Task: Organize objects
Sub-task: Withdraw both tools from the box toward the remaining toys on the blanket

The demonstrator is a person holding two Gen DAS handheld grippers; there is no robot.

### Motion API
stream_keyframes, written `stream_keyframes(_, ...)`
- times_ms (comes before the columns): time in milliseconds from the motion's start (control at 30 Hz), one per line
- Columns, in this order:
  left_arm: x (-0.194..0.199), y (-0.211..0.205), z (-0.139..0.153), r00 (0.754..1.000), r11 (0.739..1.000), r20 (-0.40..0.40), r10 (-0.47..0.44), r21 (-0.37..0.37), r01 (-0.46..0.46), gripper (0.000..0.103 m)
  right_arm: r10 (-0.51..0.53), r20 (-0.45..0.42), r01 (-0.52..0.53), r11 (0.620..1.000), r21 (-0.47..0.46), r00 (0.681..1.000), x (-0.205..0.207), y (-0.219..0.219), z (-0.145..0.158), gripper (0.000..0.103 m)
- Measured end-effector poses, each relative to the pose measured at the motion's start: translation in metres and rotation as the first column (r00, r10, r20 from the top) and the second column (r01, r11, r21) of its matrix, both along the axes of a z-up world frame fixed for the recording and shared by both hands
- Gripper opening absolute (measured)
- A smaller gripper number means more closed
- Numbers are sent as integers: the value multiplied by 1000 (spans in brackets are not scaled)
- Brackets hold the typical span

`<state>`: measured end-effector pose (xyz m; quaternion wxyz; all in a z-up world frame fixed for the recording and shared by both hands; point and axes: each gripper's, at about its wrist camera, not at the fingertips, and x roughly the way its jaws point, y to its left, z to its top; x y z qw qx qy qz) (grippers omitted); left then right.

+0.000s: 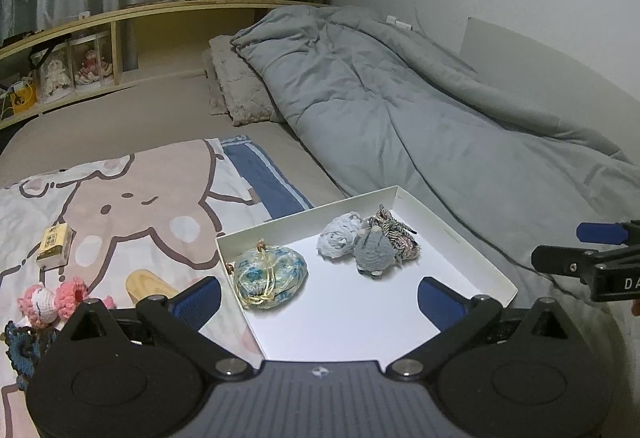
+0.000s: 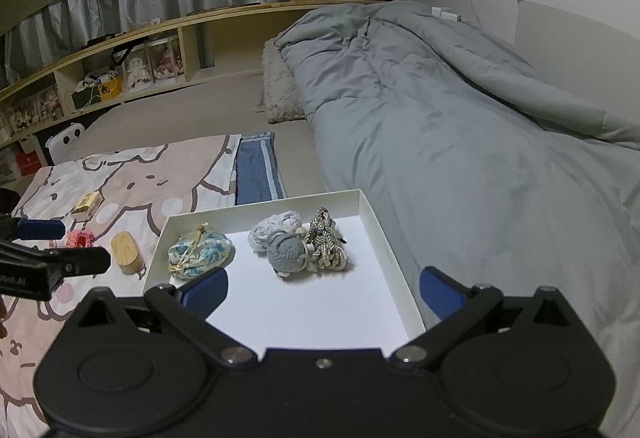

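A shallow white box lies on the bed. Inside lie a blue floral pouch, a pale fabric ball, a grey crocheted toy and a braided cord bundle. My left gripper hovers open over the box's near part, empty. My right gripper is open too, nothing between its fingers. On the cartoon blanket left of the box rest a wooden piece, a small yellow carton and pink crocheted items.
A rumpled grey duvet fills the right side, close to the box's edge. A folded blue cloth lies behind the box. A wooden shelf with boxed dolls runs along the far side. A dark crocheted piece sits at lower left.
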<state>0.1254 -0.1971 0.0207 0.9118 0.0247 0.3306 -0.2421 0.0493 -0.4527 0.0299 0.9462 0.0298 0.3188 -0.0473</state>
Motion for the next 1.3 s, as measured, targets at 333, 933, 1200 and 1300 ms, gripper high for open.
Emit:
stream_keyframes(333, 1, 24, 1, 999, 999, 14, 51, -15, -50, 103, 7, -12, -7, 1000, -9, 1000, 4, 14, -3, 103)
stream_keyframes(933, 13, 110, 1, 969, 971, 72, 235, 32, -238, 103, 93, 16, -94, 995, 32, 996, 51, 85, -14, 103)
stream_keyframes(1200, 15, 155, -3, 933, 934, 97, 347, 51, -352, 103, 156, 19, -157, 986, 63, 988, 75, 132, -20, 103)
stream_keyframes(1300, 16, 170, -7, 923, 923, 88, 375, 54, -380, 103, 178, 14, -178, 982, 67, 984, 84, 149, -24, 103)
